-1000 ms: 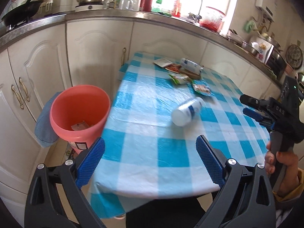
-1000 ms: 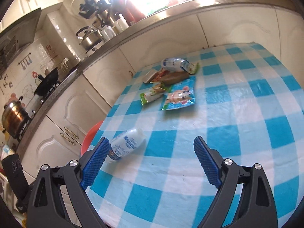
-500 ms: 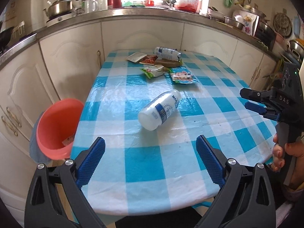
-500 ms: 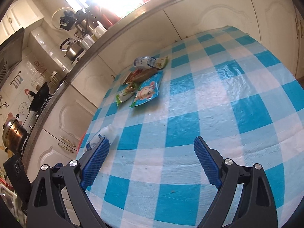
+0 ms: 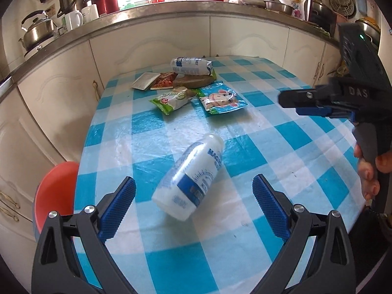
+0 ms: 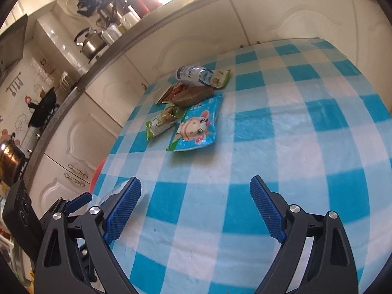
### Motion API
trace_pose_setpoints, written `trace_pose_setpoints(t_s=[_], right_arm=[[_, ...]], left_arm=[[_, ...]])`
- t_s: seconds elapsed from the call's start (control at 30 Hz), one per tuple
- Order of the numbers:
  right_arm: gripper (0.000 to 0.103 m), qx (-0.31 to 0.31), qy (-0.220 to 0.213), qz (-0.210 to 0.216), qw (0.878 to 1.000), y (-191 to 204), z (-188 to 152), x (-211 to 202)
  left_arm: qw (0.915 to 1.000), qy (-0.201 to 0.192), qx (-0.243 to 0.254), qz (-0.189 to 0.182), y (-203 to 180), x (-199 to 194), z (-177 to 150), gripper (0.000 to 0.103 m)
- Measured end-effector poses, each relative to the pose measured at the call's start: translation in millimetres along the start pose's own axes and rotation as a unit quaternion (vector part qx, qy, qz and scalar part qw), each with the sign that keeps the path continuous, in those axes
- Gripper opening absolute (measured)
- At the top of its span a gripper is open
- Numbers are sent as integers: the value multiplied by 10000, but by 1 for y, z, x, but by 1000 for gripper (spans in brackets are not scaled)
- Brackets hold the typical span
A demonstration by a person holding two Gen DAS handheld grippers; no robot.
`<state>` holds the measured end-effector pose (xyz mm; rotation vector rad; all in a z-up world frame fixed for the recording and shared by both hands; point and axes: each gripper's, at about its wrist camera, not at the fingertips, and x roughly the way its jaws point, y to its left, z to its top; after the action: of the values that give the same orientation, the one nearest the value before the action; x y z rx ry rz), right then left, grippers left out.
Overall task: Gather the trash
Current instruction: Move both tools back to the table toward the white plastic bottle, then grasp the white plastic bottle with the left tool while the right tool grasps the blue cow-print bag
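A white plastic bottle (image 5: 191, 177) with a blue label lies on its side on the blue-checked tablecloth (image 5: 281, 161). My left gripper (image 5: 194, 204) is open, its fingers on either side of the bottle's near end without touching it. Farther back lie a cartoon snack packet (image 5: 222, 100), a green wrapper (image 5: 174, 99), a brown packet (image 5: 193, 80), a red packet (image 5: 163, 81) and a second bottle (image 5: 191, 65). My right gripper (image 6: 196, 209) hovers open over the cloth; the white bottle (image 6: 111, 193) is mostly hidden behind its left finger. An orange bin (image 5: 55, 191) stands left of the table.
White cabinets (image 5: 152, 41) and a steel counter with a kettle (image 5: 36, 33), mugs and flasks run behind the table. A hand (image 5: 370, 171) holds the right gripper's handle at the right edge of the left wrist view. The cloth's right half (image 6: 306, 132) is bare.
My left gripper has swung away from the bin and closed in on the white bottle, which now lies between its fingers. The right gripper moved forward over the table.
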<state>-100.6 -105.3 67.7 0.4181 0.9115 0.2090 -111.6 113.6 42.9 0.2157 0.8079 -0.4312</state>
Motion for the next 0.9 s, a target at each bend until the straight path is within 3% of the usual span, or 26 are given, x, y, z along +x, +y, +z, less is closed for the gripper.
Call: trace_pose_setpoints(t_s=[0.3,0.37,0.57,0.9], right_arm=[[90,-532,206,-466,9973,30,43,69],[90,-597,220,-556,9964,33,50,80],[90,-708,392,-867,9929,32,61,107],[90,-892,370,-1052,9898,34,63,124]], left_arm=[[9991,113,-138,-375,13,29,11,93],[9989,138,-146,-424,14,34,14,81],[9971,402,-371,-536,22,51,14,62],[9919,476,-792,-868,27,54,17,45]])
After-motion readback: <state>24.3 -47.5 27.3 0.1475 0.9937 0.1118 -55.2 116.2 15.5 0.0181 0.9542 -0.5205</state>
